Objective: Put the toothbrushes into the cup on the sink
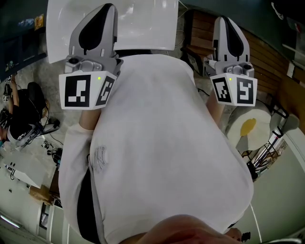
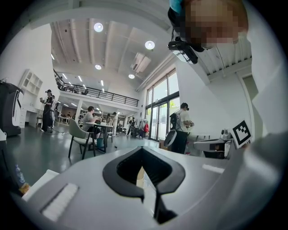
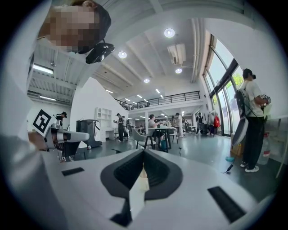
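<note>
My rig: white shirt, grey tools

I wear a loose white shirt [image 1: 157,143]. My left gripper [image 1: 106,9] and right gripper [image 1: 224,20] are pale grey shells with black inlays, and each carries a black-and-white marker cube [image 1: 88,90] with a small green light.

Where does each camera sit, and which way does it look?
Head view: on the person's head, looking steeply down at the white shirt, left gripper and right gripper.
Left gripper view: on the left gripper, looking level across a big hall; its shut fingers show below.
Right gripper view: on the right gripper, facing the same hall past shut fingers.
Shared: both gripper views show the person with the backpack.
</note>
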{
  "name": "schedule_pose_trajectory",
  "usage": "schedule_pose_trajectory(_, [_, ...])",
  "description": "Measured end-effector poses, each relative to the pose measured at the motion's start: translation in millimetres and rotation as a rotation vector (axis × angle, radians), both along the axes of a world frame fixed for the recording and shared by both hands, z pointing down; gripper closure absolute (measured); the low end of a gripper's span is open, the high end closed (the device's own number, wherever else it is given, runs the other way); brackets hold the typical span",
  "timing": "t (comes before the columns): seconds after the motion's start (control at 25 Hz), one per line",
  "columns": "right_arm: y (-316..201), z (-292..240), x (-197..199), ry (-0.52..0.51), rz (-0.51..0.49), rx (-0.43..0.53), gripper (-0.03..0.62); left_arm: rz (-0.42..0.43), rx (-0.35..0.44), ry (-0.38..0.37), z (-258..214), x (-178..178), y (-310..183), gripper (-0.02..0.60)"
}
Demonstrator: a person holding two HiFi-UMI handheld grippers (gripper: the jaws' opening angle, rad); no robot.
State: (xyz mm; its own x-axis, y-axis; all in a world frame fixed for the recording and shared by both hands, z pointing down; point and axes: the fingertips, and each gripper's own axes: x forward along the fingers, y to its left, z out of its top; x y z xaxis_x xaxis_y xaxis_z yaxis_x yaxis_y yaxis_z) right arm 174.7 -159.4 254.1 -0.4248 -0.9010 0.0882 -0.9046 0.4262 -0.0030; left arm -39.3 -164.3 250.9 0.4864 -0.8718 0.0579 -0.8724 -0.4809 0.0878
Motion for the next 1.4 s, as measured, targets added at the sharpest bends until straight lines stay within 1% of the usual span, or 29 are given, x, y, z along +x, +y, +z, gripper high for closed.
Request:
schedule_pose_trajectory(0.44, [0,-2,-3,-0.007,-0.003,-0.005,0.582,-0.008,0.001,0.0,-4,-4,0,0.58])
schedule_pose_trajectory(0.64, [-7,2,-1,-0.009,-0.001,-0.01,0.582,-0.011,0.001,-0.001,-2,-3,-6,0.58])
schedule_pose_trajectory(0.92, [-8,0,-2,0.011,-0.016,-0.009,0.583,-0.008,0.006,-0.003,-6,0,-5,0.58])
schedule_pose_trajectory(1.4, [-8,1,3,0.008,-0.014,-0.017,0.583,-0.014,0.013,-0.008,-11,4,-3,0.58])
